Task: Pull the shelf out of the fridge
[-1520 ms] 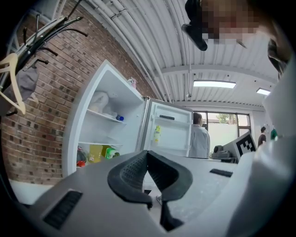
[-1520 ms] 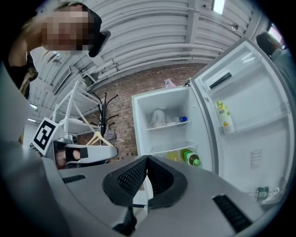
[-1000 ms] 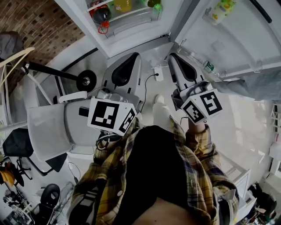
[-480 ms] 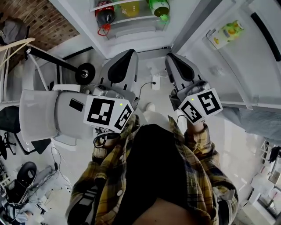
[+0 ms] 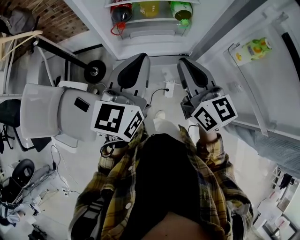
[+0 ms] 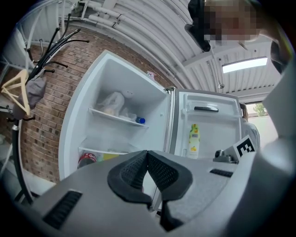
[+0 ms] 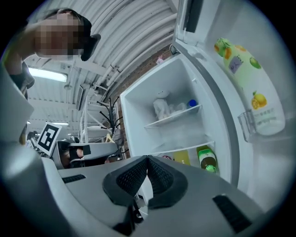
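The white fridge (image 5: 154, 35) stands open ahead of me. Its upper glass shelf (image 6: 118, 117) carries a plastic bag and a blue-capped bottle; the same shelf (image 7: 173, 116) shows in the right gripper view. Below the lower shelf (image 6: 104, 151) stand a cola bottle (image 5: 121, 11), a yellow bottle (image 5: 150, 7) and a green bottle (image 5: 182, 10). My left gripper (image 5: 133, 75) and right gripper (image 5: 190, 75) are held side by side in front of the fridge, well short of it. Both are shut with nothing between the pads.
The fridge door (image 5: 262, 70) hangs open at the right with a yellow juice bottle (image 5: 253, 48) in its rack. A grey chair (image 5: 44, 110) and a wheeled stand (image 5: 96, 72) are at the left. A power strip (image 5: 168, 86) with its cable lies on the floor.
The fridge interior has slid toward the top middle of the head view, so all three bottles show. Both grippers stay shut and keep their places side by side.
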Tool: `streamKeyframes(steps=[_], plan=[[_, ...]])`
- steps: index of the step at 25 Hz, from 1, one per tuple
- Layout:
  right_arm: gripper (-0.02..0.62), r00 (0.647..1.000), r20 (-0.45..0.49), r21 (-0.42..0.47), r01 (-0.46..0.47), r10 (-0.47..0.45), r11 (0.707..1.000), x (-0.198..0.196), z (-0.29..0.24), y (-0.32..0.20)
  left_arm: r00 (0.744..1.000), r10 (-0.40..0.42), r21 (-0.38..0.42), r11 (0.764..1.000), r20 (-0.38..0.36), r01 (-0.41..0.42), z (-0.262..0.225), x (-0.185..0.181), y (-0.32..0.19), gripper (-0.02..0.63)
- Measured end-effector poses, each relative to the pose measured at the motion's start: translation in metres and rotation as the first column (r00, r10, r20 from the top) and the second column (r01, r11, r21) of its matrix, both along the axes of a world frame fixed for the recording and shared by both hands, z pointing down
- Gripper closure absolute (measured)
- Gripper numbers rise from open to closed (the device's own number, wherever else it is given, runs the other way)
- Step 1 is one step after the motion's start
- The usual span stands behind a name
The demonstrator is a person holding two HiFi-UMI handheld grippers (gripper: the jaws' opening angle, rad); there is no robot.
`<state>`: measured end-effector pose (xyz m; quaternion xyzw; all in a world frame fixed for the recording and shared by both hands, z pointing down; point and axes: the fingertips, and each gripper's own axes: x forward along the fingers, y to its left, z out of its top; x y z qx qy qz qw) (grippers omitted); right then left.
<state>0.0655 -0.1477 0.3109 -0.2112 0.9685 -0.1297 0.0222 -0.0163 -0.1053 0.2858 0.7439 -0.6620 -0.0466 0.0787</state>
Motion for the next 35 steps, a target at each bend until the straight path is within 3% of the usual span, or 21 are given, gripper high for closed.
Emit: streamKeyframes(steps=[7, 21, 27, 35], plan=[[0.577, 1.000, -0.003, -0.002, -0.026, 0.026, 1.000, -0.025, 0.002, -0.036, 0.999, 0.034, 0.001, 0.999, 0.000, -0.034, 0.003, -0.023, -0.040, 0.601], [0.577, 0.992, 0.020, -0.002, -0.122, 0.122, 0.993, -0.119, -0.006, -0.161, 0.984, 0.175, 0.017, 0.984, 0.010, -0.175, -0.004, -0.096, -0.173, 0.601], [0.577, 0.983, 0.037, -0.007, -0.179, 0.179, 0.984, -0.138, -0.007, -0.185, 0.971, 0.237, 0.000, 0.972, 0.022, -0.237, -0.001, -0.110, -0.196, 0.601], [0.577, 0.987, 0.035, -0.034, -0.155, 0.156, 0.987, -0.157, 0.002, -0.206, 0.974, 0.225, -0.015, 0.974, 0.006, -0.224, 0.007, -0.115, -0.216, 0.601]])
